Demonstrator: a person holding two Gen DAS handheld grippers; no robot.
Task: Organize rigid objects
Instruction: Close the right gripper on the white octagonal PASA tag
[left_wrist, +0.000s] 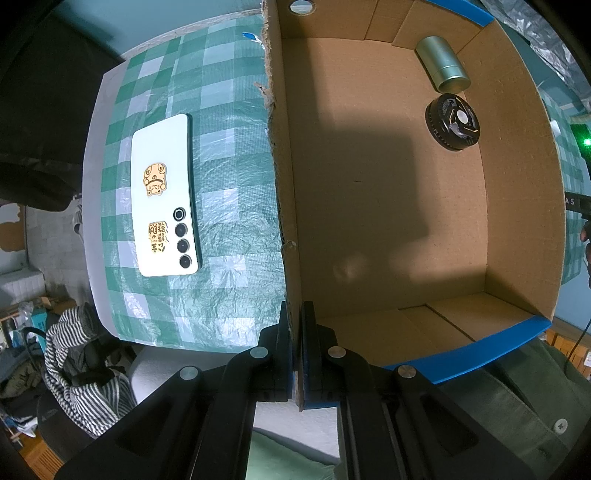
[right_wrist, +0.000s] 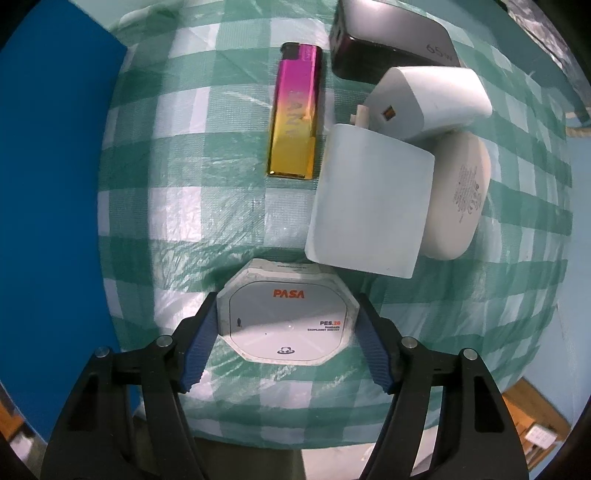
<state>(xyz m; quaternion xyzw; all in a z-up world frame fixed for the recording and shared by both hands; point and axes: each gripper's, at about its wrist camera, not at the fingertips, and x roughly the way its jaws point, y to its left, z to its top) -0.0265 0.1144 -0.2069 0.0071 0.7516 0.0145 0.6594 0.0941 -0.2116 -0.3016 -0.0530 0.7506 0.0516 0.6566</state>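
Note:
My left gripper (left_wrist: 297, 321) is shut on the left wall of an open cardboard box (left_wrist: 284, 206) with a blue outside. Inside the box lie a green metal canister (left_wrist: 441, 62) and a black round fan-like part (left_wrist: 452, 122). A white phone (left_wrist: 166, 195) lies face down on the checked cloth left of the box. My right gripper (right_wrist: 286, 306) is open, its pads on either side of a white octagonal PASA case (right_wrist: 286, 317) that rests on the cloth. Whether the pads touch it is unclear.
Beyond the case lie a pink-gold lighter (right_wrist: 295, 110), a pale blue square charger (right_wrist: 369, 206), a white charger (right_wrist: 432, 99), a white oval case (right_wrist: 461, 195) and a dark power bank (right_wrist: 391, 40). The box's blue wall (right_wrist: 48, 184) stands at the left. The table edge is near.

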